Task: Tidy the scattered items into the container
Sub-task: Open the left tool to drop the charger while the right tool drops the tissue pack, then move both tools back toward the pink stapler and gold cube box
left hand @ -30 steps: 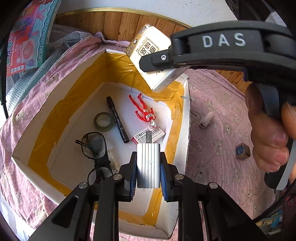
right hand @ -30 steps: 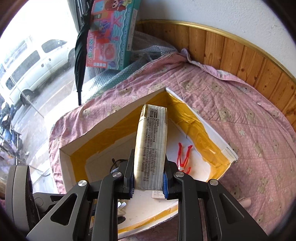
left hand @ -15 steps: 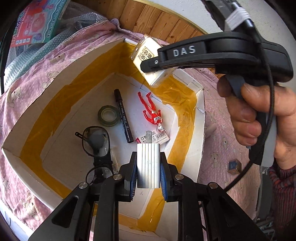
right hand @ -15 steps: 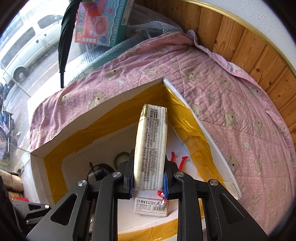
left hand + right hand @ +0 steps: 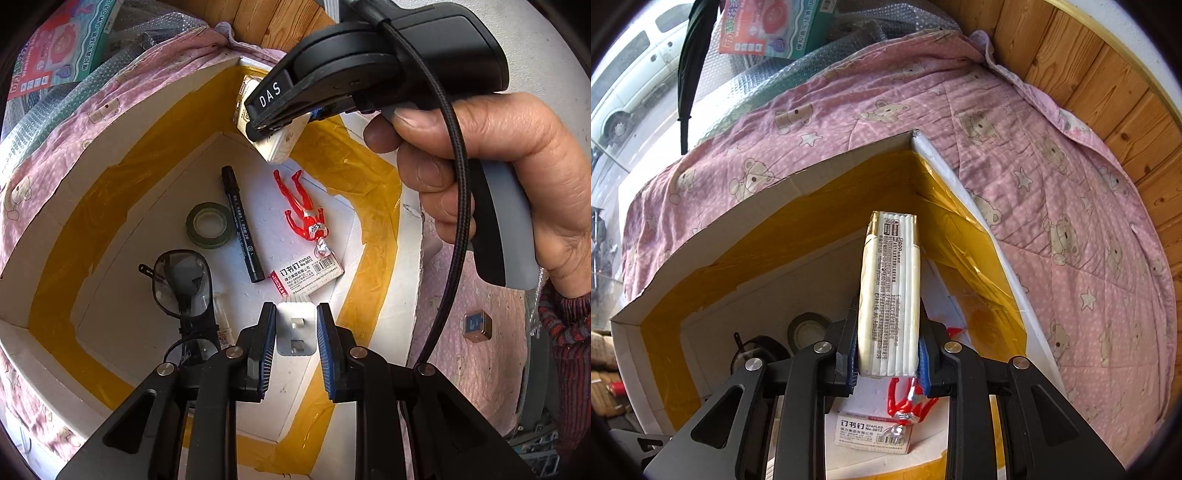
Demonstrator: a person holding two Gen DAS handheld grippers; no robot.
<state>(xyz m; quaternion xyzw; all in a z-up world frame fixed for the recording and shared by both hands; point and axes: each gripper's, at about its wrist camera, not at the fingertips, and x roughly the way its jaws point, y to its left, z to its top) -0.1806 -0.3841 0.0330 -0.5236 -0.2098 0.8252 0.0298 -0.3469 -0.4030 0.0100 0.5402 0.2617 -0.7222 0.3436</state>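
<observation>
White box (image 5: pixel 48 236) lined with yellow tape, on pink bear-and-star quilt (image 5: pixel 1052 177); inside, red-and-silver figure (image 5: pixel 304 212), black marker (image 5: pixel 242 223), dark green tape roll (image 5: pixel 208 225), black-framed glasses (image 5: pixel 181 284), white-and-red staples box (image 5: pixel 308 273); cream pack (image 5: pixel 890 295) with black print.

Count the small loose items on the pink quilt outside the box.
1: a small cube on the quilt right of the box, under the right hand. That hand may hide others.

Wood-panelled wall (image 5: pixel 1108 92), daylit window (image 5: pixel 631 85)
</observation>
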